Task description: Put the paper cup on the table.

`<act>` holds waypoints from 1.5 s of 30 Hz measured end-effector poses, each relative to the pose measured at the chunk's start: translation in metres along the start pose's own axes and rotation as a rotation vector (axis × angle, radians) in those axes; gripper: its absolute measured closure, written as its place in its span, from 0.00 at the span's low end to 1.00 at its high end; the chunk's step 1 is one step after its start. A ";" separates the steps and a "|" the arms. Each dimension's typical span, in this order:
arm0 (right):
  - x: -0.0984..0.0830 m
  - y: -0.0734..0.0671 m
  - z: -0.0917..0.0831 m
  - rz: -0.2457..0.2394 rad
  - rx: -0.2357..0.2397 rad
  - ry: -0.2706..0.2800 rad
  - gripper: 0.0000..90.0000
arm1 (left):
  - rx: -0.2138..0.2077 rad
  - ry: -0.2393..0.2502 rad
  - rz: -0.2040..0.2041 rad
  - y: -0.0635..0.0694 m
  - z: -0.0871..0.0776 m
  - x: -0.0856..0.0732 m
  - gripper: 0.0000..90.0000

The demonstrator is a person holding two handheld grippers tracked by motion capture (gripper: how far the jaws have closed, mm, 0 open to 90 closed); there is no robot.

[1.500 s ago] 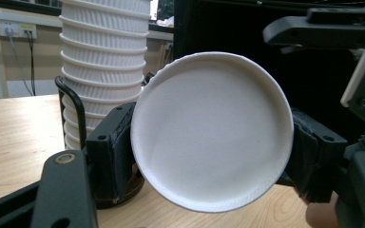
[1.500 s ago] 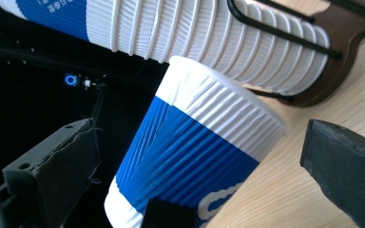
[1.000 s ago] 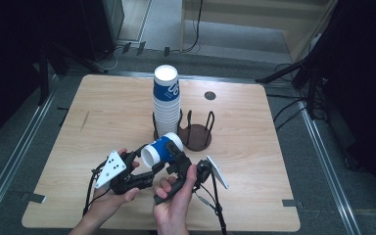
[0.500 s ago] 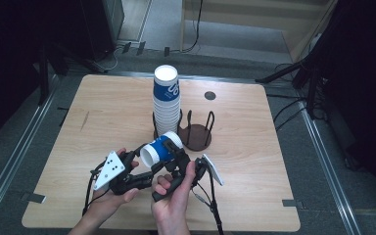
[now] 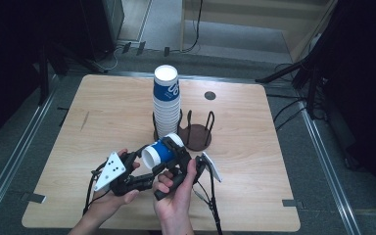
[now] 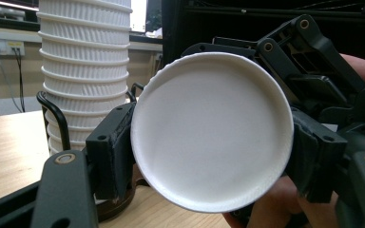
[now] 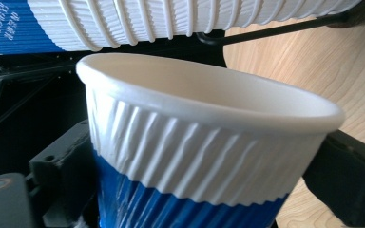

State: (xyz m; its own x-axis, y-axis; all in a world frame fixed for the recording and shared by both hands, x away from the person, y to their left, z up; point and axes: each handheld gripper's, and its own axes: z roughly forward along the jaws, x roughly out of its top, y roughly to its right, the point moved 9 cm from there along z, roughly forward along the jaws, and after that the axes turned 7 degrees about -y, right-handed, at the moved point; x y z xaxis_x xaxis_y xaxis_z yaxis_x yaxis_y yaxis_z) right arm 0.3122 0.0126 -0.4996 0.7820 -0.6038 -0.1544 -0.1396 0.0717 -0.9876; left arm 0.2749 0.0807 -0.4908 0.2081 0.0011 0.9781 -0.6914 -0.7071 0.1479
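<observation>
Item: one blue-and-white paper cup (image 5: 160, 152), lying on its side in the air above the near middle of the tabletop (image 5: 103, 122), its base toward the near left. We judge it is carried sideways so that each claw can take one end.

Left claw (image 5: 147, 169): pinching the cup across its base end, holding it steady.

Right claw (image 5: 178, 159): jaws standing on either side of the cup near its rim; they have just been closing, with the cup between them. Whether the pads already press we cannot tell.

Cup stack (image 5: 166, 105): tall and upright, mouths down, just beyond the held cup, in a black wire holder (image 5: 196, 132) whose posts keep it from toppling.

We judge a cup handover or pull-apart is in hand.
</observation>
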 end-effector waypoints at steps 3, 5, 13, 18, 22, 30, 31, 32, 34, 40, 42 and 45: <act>0.000 -0.001 0.000 0.002 0.011 0.001 0.13 | 0.001 -0.002 0.001 0.000 0.000 0.000 0.32; 0.000 -0.001 -0.001 -0.002 0.010 0.001 0.16 | 0.004 0.001 0.008 0.000 0.000 0.000 0.32; 0.000 -0.004 -0.001 0.009 0.042 0.004 0.20 | 0.006 0.018 0.034 -0.001 -0.001 0.001 0.31; -0.002 -0.005 0.000 0.016 0.052 -0.006 0.22 | -0.001 0.029 0.047 -0.003 -0.003 0.002 0.31; -0.001 -0.007 -0.001 0.003 0.062 -0.004 0.22 | -0.008 0.033 0.051 -0.002 -0.005 0.002 0.31; 0.006 -0.013 -0.005 -0.041 0.071 0.011 0.23 | -0.035 0.042 0.032 -0.004 -0.009 0.005 0.26; 0.007 -0.013 -0.005 -0.044 0.072 0.015 0.23 | -0.036 0.040 0.035 -0.005 -0.009 0.005 0.25; 0.009 -0.014 -0.006 -0.060 0.071 0.020 0.23 | -0.037 0.036 0.037 -0.004 -0.010 0.005 0.23; 0.010 -0.015 -0.007 -0.059 0.070 0.018 0.23 | -0.042 0.033 0.039 -0.004 -0.010 0.004 0.22; 0.014 -0.021 -0.010 -0.124 0.074 0.038 0.24 | -0.053 0.016 0.039 -0.004 -0.012 0.002 0.18; 0.015 -0.022 -0.010 -0.137 0.069 0.046 0.24 | -0.055 0.010 0.039 -0.003 -0.012 0.002 0.16; 0.018 -0.023 -0.012 -0.170 0.062 0.055 0.24 | -0.050 0.000 0.037 -0.004 -0.013 0.001 0.15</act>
State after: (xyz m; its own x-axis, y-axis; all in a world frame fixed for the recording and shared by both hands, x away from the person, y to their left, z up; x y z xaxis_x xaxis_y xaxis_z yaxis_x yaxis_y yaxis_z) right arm 0.3225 -0.0092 -0.4790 0.7564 -0.6539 0.0151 0.0310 0.0127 -0.9994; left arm 0.2687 0.0926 -0.4888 0.1820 -0.0246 0.9830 -0.7321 -0.6707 0.1188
